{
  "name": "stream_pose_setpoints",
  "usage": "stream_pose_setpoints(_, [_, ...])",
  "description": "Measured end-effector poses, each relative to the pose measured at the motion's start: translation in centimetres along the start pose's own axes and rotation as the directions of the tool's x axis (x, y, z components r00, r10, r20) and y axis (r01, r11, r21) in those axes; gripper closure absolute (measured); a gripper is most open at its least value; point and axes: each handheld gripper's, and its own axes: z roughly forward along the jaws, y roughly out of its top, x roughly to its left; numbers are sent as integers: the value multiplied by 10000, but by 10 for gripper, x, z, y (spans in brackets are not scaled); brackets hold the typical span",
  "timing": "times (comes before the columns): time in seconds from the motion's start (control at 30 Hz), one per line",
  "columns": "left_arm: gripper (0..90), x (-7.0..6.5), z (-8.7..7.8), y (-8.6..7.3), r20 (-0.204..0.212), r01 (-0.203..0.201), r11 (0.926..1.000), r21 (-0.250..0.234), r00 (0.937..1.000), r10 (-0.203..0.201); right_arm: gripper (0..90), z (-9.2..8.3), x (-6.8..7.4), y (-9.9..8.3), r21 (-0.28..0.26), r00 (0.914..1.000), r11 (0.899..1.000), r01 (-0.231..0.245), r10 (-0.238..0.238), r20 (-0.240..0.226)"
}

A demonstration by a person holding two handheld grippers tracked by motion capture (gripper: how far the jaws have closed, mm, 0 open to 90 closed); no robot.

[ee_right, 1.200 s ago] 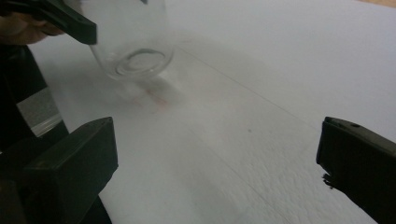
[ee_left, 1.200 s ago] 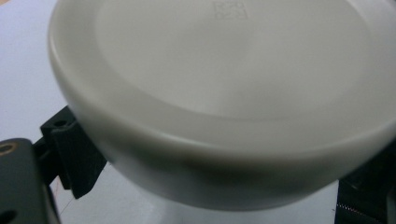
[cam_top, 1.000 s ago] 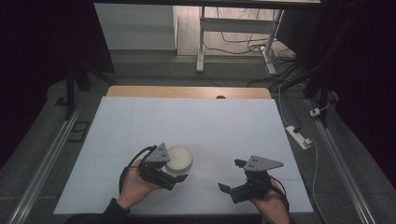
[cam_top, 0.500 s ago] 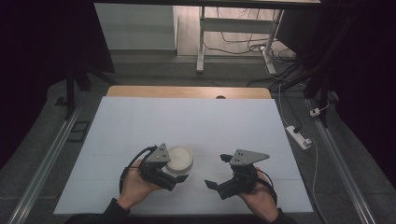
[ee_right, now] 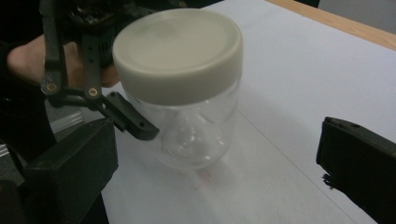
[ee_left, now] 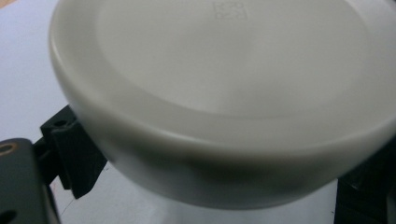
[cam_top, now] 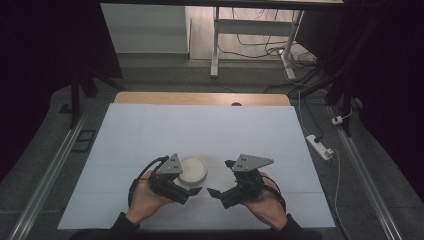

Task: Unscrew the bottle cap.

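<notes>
A clear jar [ee_right: 196, 135] with a cream-white lid [cam_top: 192, 169] stands upright on the white table sheet [cam_top: 200, 130], near its front edge. My left gripper [cam_top: 192, 182] is shut on the jar's body below the lid; its jaws sit on either side of the jar [ee_left: 224, 93] in the left gripper view. Just right of the jar, my right gripper [cam_top: 219, 177] is open and points left at it. In the right gripper view, the jar sits between and beyond the wide-apart jaws of that gripper [ee_right: 217, 128], not touched by them.
A bare wooden strip [cam_top: 200, 98] edges the table's far side. On the floor to the right lies a white power strip [cam_top: 320, 146], and cables run behind the table. White sheet extends beyond the jar and to both sides.
My right gripper has moved left across the front of the table, closing in on the jar. The left gripper and the jar have stayed in place.
</notes>
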Motion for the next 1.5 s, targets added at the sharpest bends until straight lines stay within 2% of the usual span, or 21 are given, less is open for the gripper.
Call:
stream_pose_setpoints(0.07, [71, 0, 0, 0, 16, -12, 10000, -16, 10000, 12, 0, 4, 0, 3, -9, 9998, 10000, -40, 40, -180])
stream_pose_setpoints(0.33, [71, -1, 0, 1, -5, -44, 10000, -35, 10000, 44, 0, 11, 4, 11, 50, 9995, 9999, 128, -127, -302])
stream_pose_setpoints(0.57, [71, -3, 1, 2, 74, -74, 10000, -56, 9999, 75, 0, 26, 9, 27, -136, 9991, 9997, 224, -228, -347])
stream_pose_setpoints(0.67, [72, -3, 1, 2, 123, -69, 9999, -84, 9999, 70, 0, 35, 13, 32, -65, 9985, 9990, 445, -446, -331])
stream_pose_setpoints(0.9, [71, -4, 2, 2, 162, -104, 9999, -59, 9998, 105, 17, 52, 16, 32, 38, 9977, 9982, 602, -600, -319])
stream_pose_setpoints(1.0, [72, -5, 3, 3, 228, -112, 9999, -30, 9997, 112, 63, 54, 18, 31, 25, 9965, 9971, 761, -759, -350])
stream_pose_setpoints(1.13, [72, -5, 2, 3, 343, -224, 9997, 7, 9992, 224, 68, 52, 19, 31, -89, 9942, 9948, 1013, -1016, -351])
stream_pose_setpoints(1.23, [72, -5, 2, 3, 622, -390, 9992, -42, 9973, 392, 70, 50, 17, 32, -62, 9922, 9946, 1033, -1035, -690])
stream_pose_setpoints(1.33, [72, -4, 0, 4, 1044, -615, 9981, -104, 9926, 622, 70, 47, 12, 32, -60, 9847, 9940, 1088, -1086, -1362])
stream_pose_setpoints(1.4, [72, -5, 0, 4, 1295, -682, 9975, -162, 9891, 697, 70, 46, 8, 32, -89, 9752, 9933, 1153, -1149, -1891])
stream_pose_setpoints(1.43, [72, -5, 0, 4, 1295, -682, 9975, -162, 9891, 697, 70, 45, 6, 32, -86, 9692, 9926, 1210, -1200, -2151])
stream_pose_setpoints(1.47, [72, -5, 1, 4, 1511, -846, 9963, -123, 9848, 855, 70, 45, 3, 32, -92, 9625, 9908, 1352, -1335, -2363])
stream_pose_setpoints(1.5, [72, -5, 1, 4, 1511, -846, 9963, -123, 9848, 855, 70, 45, 1, 31, -115, 9546, 9892, 1463, -1442, -2607])
